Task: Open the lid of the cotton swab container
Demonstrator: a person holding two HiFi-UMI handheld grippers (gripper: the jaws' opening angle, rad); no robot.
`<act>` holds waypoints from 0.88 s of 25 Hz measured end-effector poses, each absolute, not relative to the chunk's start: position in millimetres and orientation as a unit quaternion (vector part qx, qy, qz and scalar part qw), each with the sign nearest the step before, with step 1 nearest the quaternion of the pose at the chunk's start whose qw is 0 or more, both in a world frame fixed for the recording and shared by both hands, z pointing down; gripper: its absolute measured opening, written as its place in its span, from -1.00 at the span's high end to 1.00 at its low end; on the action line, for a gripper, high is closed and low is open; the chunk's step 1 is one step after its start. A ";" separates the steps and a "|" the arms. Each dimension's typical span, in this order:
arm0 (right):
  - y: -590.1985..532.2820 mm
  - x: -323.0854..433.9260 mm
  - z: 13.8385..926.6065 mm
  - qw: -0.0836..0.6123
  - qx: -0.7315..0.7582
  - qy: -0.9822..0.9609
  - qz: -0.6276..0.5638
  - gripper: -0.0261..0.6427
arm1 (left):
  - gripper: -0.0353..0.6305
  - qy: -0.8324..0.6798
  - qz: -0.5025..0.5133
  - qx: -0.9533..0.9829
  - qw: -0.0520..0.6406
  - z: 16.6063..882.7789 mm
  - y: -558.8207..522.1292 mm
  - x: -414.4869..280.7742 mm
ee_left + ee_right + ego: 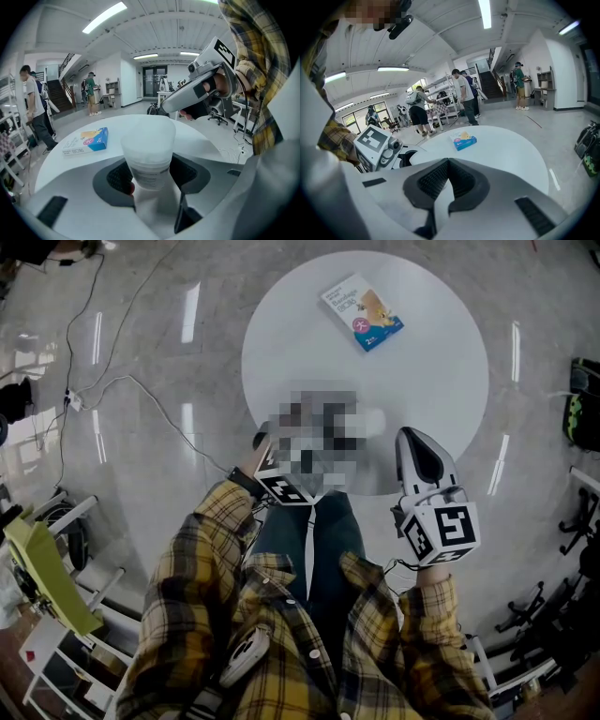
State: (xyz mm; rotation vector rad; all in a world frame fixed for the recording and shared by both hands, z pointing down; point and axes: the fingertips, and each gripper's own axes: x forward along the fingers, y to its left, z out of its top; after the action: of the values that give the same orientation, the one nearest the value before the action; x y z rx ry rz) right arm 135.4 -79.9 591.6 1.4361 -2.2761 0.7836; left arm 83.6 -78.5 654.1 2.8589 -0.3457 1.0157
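The cotton swab container (149, 150), a translucent round tub with a paler lid on top, stands between the dark pads of my left gripper (150, 174), which press on both its sides. In the head view a mosaic patch covers that gripper's jaws and the tub; only its marker cube (281, 487) shows at the table's near edge. My right gripper (412, 442) hovers over the near right rim of the white round table (441, 362), jaws together and empty, as in its own view (449, 161). It shows to the right of the tub (197, 89).
A blue and white box (363, 312) lies flat at the table's far side, well apart from both grippers. Cables (141, 390) trail over the grey floor at left, by a shelf rack (56, 615). People (464, 96) stand beyond the table.
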 end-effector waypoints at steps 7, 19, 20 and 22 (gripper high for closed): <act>-78.6 134.3 577.2 0.164 0.508 -0.802 0.266 0.88 | 0.15 -0.109 0.326 0.937 0.055 632.9 -74.7 81.5; -76.7 136.4 508.3 0.135 0.522 -0.804 0.251 0.88 | 0.15 -0.110 0.326 0.936 0.070 551.3 -60.9 63.6; -77.4 136.8 502.0 0.135 0.523 -0.805 0.246 0.88 | 0.15 -0.112 0.325 0.936 0.070 543.4 -60.7 62.6; -78.2 136.9 488.4 0.137 0.522 -0.808 0.237 0.88 | 0.15 -0.116 0.322 0.937 0.074 526.6 -59.4 60.0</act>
State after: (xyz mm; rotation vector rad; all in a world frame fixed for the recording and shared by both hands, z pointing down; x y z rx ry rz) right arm 136.9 -78.2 488.4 1.5115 -2.3382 0.6858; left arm 60.0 -59.4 526.6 2.8120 -0.3474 0.9670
